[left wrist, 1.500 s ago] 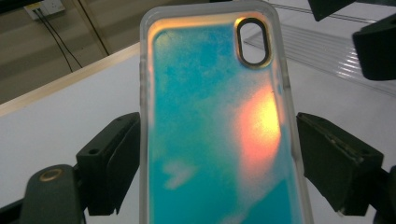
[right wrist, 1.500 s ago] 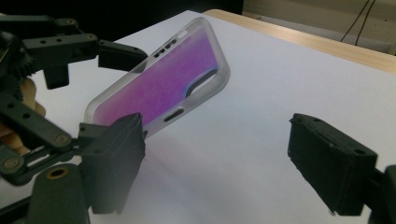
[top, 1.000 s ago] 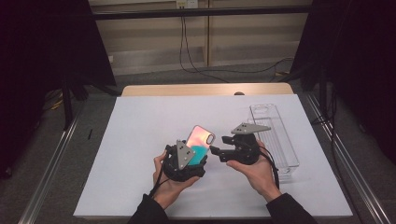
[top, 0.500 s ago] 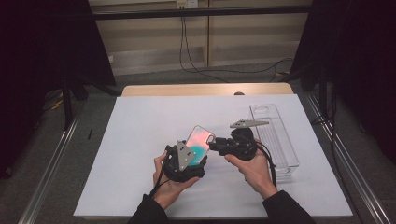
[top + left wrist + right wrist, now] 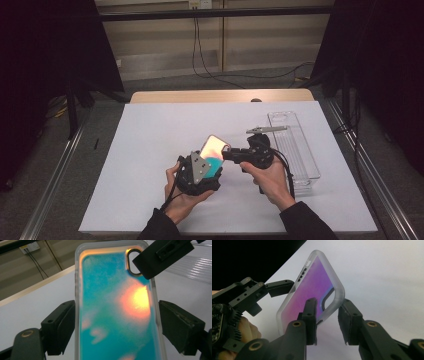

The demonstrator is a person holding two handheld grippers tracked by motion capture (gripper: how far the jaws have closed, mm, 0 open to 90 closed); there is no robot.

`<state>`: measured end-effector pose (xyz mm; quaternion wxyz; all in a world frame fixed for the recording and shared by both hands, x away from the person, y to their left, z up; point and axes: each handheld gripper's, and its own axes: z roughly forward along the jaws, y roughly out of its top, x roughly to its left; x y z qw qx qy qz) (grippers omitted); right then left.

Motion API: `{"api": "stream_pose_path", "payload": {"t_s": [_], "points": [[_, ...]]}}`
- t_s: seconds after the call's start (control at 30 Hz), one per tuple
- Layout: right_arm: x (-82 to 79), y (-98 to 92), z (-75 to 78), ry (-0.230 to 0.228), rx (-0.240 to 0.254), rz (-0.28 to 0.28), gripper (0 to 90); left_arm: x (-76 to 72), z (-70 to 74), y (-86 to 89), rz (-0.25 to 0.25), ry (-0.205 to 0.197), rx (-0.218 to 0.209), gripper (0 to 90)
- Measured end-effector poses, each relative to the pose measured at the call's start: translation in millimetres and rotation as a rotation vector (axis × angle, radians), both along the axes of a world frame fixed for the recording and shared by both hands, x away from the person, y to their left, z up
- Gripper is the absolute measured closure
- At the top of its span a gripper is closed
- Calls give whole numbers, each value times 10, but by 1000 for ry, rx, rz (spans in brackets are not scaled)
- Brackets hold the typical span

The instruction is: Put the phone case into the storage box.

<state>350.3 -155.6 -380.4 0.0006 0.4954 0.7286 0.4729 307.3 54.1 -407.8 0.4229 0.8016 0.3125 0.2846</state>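
the case is cut off by the lower edge in the left gripper view, and its camera corner is partly covered by a right finger. in the high view its lower half is hidden behind the left gripper. whether the right fingers press on it cannot be told.

No writing, label, brand, number or sign can be read anywhere. The phone case carries only a blue and orange sheen on its back, without letters or a logo. The clear tray on the desk bears no legible marking, and the wall socket behind is too small and blurred to tell any print.
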Motion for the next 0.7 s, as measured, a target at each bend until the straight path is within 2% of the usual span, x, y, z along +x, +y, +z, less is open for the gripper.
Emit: {"api": "stream_pose_path", "payload": {"t_s": [0.23, 0.3, 0.4, 0.53, 0.63, 0.7], "points": [[1, 3, -2, 15, 21, -10, 735, 15, -24, -12, 9, 11, 12, 171], [-1, 5, -3, 24, 15, -9, 743, 15, -33, -19, 6, 10, 18, 171], [-15, 1, 12, 27, 26, -11, 763, 19, -27, -22, 10, 12, 8, 171], [-21, 9, 23, 38, 80, 1, 809, 58, -37, 0, 18, 28, -6, 170], [-41, 41, 49, 27, 77, 14, 814, 73, -50, 23, 10, 33, -35, 166], [-49, 42, 61, 24, 77, 13, 820, 92, -45, 35, 4, 51, -52, 152]]}}
